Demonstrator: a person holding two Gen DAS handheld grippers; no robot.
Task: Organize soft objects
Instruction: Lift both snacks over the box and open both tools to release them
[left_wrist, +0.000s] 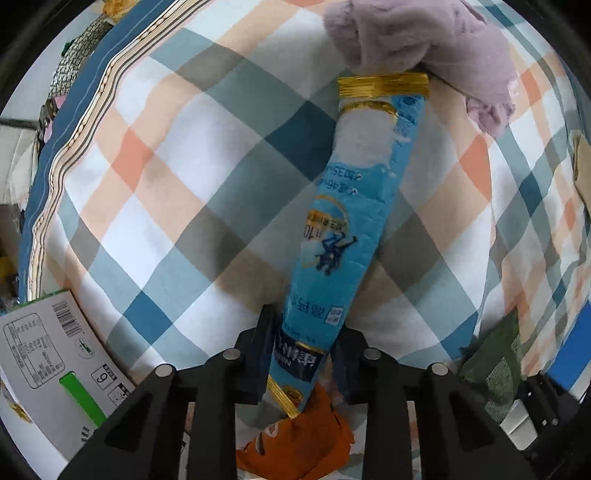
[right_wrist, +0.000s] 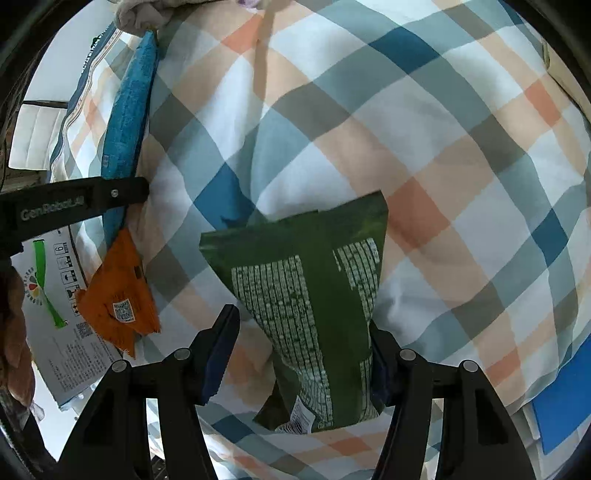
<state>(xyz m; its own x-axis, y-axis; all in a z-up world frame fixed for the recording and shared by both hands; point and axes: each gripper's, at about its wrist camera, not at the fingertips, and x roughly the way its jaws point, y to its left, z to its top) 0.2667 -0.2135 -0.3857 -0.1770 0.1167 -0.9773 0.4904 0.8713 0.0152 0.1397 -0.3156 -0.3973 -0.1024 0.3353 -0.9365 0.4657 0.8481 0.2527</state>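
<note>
Over the plaid bedcover (left_wrist: 192, 177), the left tongs (left_wrist: 301, 354) are clamped on the lower end of a long blue pouch (left_wrist: 351, 206) with gold bands — its far end touches a lilac plush item (left_wrist: 424, 44). The right tongs (right_wrist: 299, 354) pinch a green packet (right_wrist: 310, 288) covered in small white print; "GenRobot.AI" reads on the other tool's black arm (right_wrist: 66, 206), beside an orange sachet (right_wrist: 118, 295) bearing a QR code.

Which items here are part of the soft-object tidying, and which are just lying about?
In the job:
- blue packet, between the left gripper fingers
- green packet, between the right gripper fingers
- orange packet
- lilac plush item

Lying about:
- checked bedding
- white carton
</note>
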